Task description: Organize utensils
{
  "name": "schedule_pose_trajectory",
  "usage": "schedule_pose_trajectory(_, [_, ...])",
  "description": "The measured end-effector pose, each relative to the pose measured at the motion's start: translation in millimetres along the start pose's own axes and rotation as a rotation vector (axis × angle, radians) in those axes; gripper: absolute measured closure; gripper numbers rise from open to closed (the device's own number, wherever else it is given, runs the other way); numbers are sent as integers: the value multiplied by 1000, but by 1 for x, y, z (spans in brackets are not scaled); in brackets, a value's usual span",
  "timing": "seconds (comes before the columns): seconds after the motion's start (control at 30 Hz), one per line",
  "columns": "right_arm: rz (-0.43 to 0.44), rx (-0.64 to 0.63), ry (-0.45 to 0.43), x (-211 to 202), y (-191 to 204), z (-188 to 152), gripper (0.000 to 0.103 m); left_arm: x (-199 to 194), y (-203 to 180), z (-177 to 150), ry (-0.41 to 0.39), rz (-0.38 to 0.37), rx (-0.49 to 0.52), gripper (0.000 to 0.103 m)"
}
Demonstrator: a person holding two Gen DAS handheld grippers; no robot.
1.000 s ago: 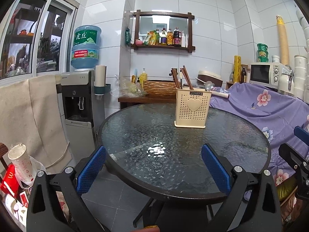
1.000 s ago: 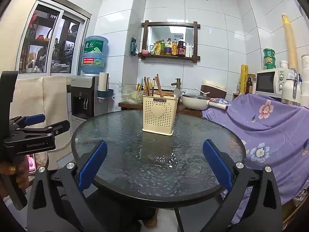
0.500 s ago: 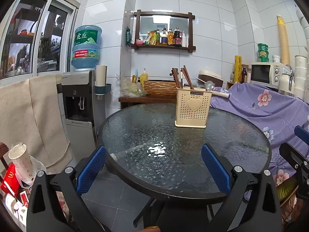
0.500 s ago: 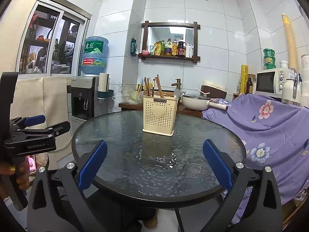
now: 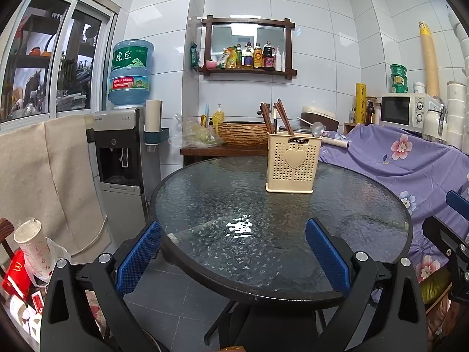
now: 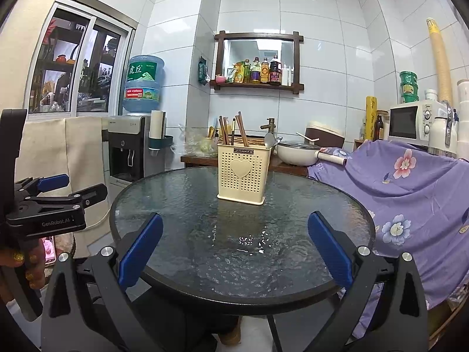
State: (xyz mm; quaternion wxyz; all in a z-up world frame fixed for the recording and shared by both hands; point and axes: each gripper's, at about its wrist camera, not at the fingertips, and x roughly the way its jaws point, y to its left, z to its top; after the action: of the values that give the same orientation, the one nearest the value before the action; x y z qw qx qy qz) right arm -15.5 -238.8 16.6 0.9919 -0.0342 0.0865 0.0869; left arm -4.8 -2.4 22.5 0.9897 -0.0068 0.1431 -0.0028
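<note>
Water dispenser: stands on the floor at 9 o'clock from the worktop, against the tiled wall; a blue water bottle sits on top of it.
Left gripper: released, jaws spread wide with nothing between them; blue pads hang over the near rim of the worktop. In the right wrist view it appears at the left edge, held off the 9 o'clock side of the worktop.
Worktop: round, textured glass with a dark rim; it carries only the utensil holder.
Wall shelf: dark wood frame on the tiles at 12 o'clock, holding a row of sauce bottles.
Utensil holder: cream perforated plastic caddy with a heart on its front, upright on the far half of the worktop, toward 1 o'clock in the left wrist view and near 12 o'clock in the right wrist view.
Chopsticks: dark wooden sticks standing tilted in the left part of the utensil holder.
Spoon: metal bowl showing above the right part of the utensil holder.
Right gripper: released, jaws spread wide and holding nothing, above the near rim of the worktop at 6 o'clock from the utensil holder and well apart from it.
Floral cloth: purple, draped over furniture at 3 o'clock from the worktop.
Microwave: white, behind the floral cloth at 2 o'clock.
</note>
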Motion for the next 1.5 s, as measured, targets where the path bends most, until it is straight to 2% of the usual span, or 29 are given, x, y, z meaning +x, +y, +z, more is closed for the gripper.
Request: schedule_pose_trajectory(1.5, [5,9,5,4,3,-6,6,3,4,0,28,-9,-27,6])
